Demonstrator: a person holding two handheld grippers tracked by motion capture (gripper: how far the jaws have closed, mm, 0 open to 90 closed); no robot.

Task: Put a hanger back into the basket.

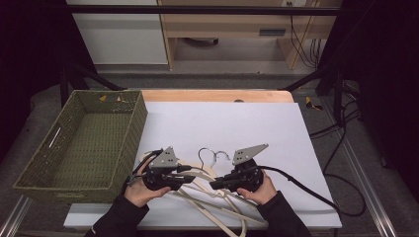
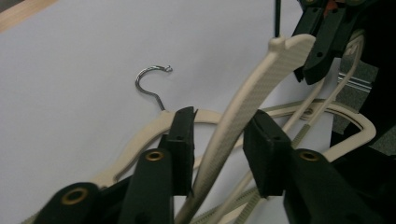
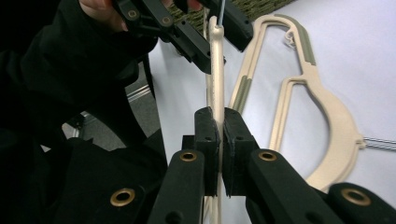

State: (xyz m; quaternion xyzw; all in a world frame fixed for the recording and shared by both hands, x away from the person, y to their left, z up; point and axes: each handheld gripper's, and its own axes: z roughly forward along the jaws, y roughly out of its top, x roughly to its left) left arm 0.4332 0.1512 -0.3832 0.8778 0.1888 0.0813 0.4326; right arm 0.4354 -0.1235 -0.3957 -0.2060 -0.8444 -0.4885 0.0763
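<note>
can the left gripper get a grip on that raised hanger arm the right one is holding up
Probably yes. The raised hanger arm already runs between the left gripper jaws with nothing blocking it, while the right gripper pinches it.

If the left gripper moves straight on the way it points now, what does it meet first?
Probably the raised cream hanger, which already lies between the jaws of the left gripper. Beyond it along the same line stands the right gripper, clamped on that hanger. Depth is uncertain.

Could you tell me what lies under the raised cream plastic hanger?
Another cream plastic hanger lies flat on the white sheet below it; the grippers and hands cover where the hangers cross.
</note>
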